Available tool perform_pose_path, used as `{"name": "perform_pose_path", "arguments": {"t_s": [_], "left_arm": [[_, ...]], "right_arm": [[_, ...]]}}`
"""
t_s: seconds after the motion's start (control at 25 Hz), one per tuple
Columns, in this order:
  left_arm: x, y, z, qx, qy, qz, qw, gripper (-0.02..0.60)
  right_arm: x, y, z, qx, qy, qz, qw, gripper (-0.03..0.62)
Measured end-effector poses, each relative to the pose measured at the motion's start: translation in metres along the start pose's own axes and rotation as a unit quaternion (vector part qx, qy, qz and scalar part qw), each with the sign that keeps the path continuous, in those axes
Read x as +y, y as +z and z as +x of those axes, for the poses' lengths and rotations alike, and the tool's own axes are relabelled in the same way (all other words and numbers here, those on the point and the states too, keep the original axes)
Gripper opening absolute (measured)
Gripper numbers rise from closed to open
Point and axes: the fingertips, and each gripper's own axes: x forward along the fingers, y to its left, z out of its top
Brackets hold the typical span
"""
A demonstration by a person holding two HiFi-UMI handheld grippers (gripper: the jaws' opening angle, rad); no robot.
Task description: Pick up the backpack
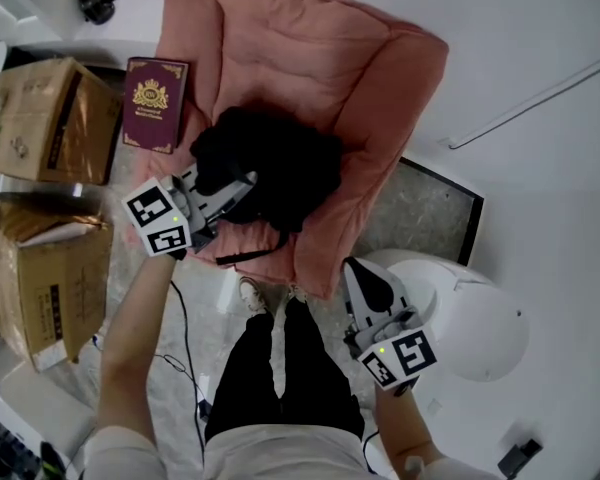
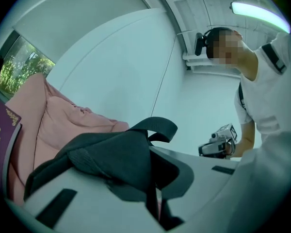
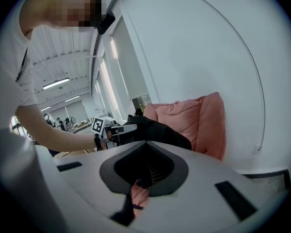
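1. A big pink cushion seat (image 1: 380,78) takes up the middle of the floor, soft and slumped against the wall.
2. The black backpack (image 1: 280,163) lies in the hollow of that seat, crumpled and flat. It looks nearly empty, so I would expect it to be light, limp and likely to sag when lifted.
3. Two cardboard boxes (image 1: 50,118) stand beside the seat, with a red book (image 1: 155,103) leaning between the nearer box and the cushion.
4. The left hand-held gripper (image 1: 238,188) reaches in level from the side. Its jaws are pressed together on a fold of the backpack's cloth, close to the loop handle (image 2: 157,127).
5. The loop handle or a strap would be a surer hold than loose cloth, which may slip.
6. The right hand-held gripper (image 1: 364,274) hangs well clear, near the seat's front corner. Its jaws look closed with nothing in them.
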Motion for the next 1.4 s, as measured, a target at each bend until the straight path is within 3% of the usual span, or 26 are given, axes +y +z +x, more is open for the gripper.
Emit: {"name": "perform_pose_path", "arguments": {"t_s": [0.36, 0.72, 0.96, 1.2, 1.4], "left_arm": [[-0.024, 0.0, -0.002, -0.038, 0.045, -0.005, 0.9982, 0.023], [-0.065, 0.012, 0.007, -0.024, 0.052, 0.037, 0.9977, 0.023], [-0.081, 0.036, 0.024, -0.049, 0.056, -0.024, 0.9969, 0.023], [-0.089, 0.053, 0.034, -0.051, 0.079, 0.007, 0.9955, 0.023], [-0.086, 0.067, 0.024, -0.055, 0.114, -0.004, 0.9919, 0.021]], "right_arm": [[0.005, 0.005, -0.036, -0.007, -0.008, -0.011, 1.0, 0.021], [0.009, 0.031, -0.09, -0.015, -0.031, -0.028, 0.999, 0.021], [0.013, 0.058, -0.126, -0.014, -0.044, -0.049, 0.998, 0.021], [0.007, 0.074, -0.141, -0.02, -0.047, -0.062, 0.997, 0.021], [0.006, 0.076, -0.143, -0.021, -0.035, -0.063, 0.997, 0.021]]}}
